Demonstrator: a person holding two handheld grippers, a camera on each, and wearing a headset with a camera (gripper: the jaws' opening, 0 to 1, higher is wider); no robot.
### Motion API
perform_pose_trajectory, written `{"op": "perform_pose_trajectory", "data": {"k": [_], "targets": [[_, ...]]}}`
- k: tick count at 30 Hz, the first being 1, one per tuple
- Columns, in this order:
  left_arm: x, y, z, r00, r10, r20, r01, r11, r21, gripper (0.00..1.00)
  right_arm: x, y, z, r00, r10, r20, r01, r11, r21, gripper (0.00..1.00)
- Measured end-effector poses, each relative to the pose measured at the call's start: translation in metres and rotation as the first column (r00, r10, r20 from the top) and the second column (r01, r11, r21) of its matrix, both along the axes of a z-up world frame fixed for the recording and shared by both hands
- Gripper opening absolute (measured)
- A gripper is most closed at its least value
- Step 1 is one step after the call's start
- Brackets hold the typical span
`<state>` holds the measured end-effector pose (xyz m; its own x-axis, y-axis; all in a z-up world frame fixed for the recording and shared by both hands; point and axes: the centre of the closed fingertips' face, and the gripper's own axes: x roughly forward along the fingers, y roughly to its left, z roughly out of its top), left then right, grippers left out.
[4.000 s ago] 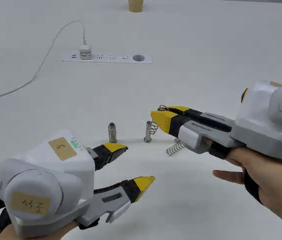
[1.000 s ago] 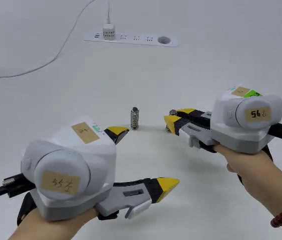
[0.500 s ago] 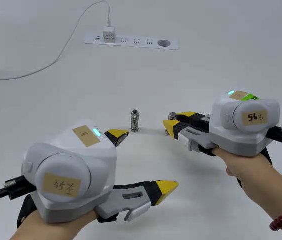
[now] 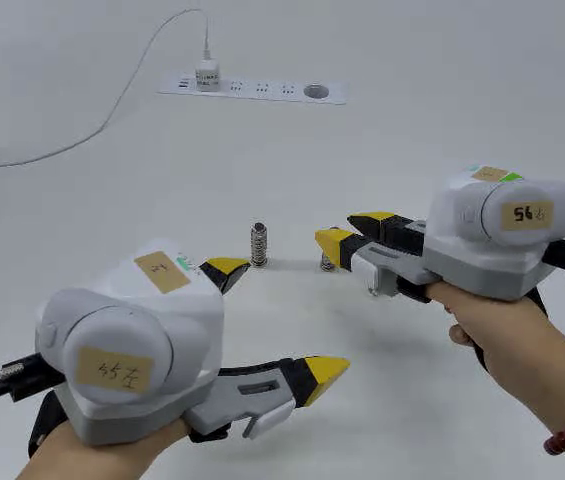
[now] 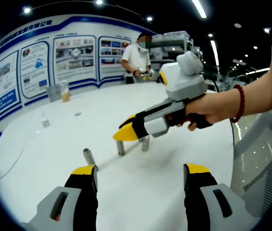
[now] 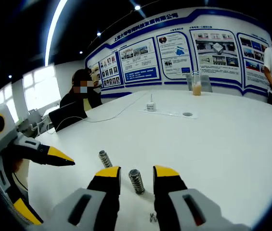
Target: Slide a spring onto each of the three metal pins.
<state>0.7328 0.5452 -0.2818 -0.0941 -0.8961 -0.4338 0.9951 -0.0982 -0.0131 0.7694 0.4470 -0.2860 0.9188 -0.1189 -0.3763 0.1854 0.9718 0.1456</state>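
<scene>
Head view has both pairs working low over the white bench (image 4: 442,130). Nearest me, the left tongs (image 4: 277,317) gape wide and hold nothing. The right tongs (image 4: 346,230) sit slightly apart. Right gripper view shows a sprung pin (image 6: 136,180) upright between their tips, not gripped. A 2nd sprung pin (image 4: 259,244) stands nearby.

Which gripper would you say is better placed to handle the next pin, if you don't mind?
Right, probably. The right gripper is up at the work, with a spring-covered pin between its jaws in its own view. The left gripper hangs open, well short of that pin.
</scene>
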Motion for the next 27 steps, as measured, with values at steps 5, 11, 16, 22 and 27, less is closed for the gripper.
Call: {"op": "perform_pose_trajectory", "data": {"k": [5,11,16,22,27], "targets": [[-0.002,-0.001,0.003,1.000,-0.009,0.006,0.009,1.000,-0.009,0.74,-0.007,0.002,0.009,1.000,0.009,0.005,-0.009,1.000,-0.004,0.32],[-0.006,-0.002,0.006,0.999,-0.027,0.024,0.028,0.999,-0.025,0.73,-0.021,0.002,0.015,1.000,-0.006,0.004,0.006,1.000,-0.003,0.37],[-0.010,-0.004,0.006,0.998,-0.044,0.039,0.045,0.999,-0.022,0.72,-0.033,0.000,0.022,0.999,-0.029,0.016,0.029,0.999,0.018,0.41],[-0.012,-0.007,0.004,0.997,-0.057,0.059,0.058,0.998,-0.011,0.68,-0.050,-0.001,0.027,0.999,-0.045,0.018,0.045,0.998,0.046,0.46],[-0.016,-0.013,0.001,0.994,-0.077,0.074,0.077,0.997,0.004,0.65,-0.065,-0.001,0.031,0.998,-0.052,0.022,0.051,0.997,0.051,0.50]]}}
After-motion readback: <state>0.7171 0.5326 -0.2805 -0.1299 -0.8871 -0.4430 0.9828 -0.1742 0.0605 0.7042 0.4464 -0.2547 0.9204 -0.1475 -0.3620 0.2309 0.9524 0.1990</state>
